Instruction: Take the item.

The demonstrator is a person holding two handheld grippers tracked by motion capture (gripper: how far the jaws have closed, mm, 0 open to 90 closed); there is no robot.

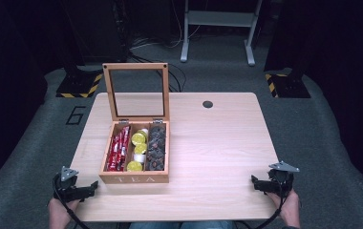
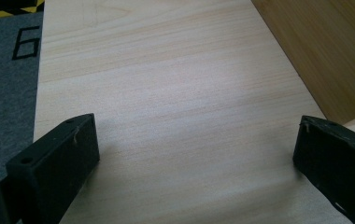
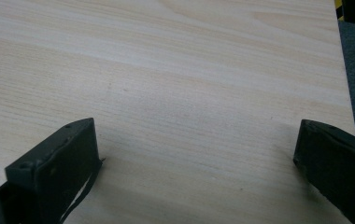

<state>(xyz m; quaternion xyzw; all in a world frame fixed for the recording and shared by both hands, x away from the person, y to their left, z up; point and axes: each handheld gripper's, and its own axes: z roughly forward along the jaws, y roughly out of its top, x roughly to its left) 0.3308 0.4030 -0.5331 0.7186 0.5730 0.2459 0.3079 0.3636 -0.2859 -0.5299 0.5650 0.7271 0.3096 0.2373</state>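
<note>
A wooden tea box (image 1: 135, 178) marked TEA stands on the left half of the table (image 1: 218, 143), its glass-paned lid (image 1: 136, 90) raised upright. Red sachets (image 1: 118, 149) fill its left compartment, yellow capsules (image 1: 138, 151) the middle, dark capsules (image 1: 156, 148) the right. My left gripper (image 1: 88, 188) rests at the table's front left corner, just left of the box, open with nothing between its jaws; the box's side wall (image 2: 325, 51) shows at the right of the left gripper view. My right gripper (image 1: 261, 183) sits at the front right corner, open over bare wood (image 3: 189, 102).
A dark round hole (image 1: 208, 104) marks the table's far side. Grey carpet with a painted 6 (image 1: 76, 115) surrounds the table. Yellow-black striped stand bases (image 1: 79, 85) and a white frame (image 1: 218, 28) stand beyond it.
</note>
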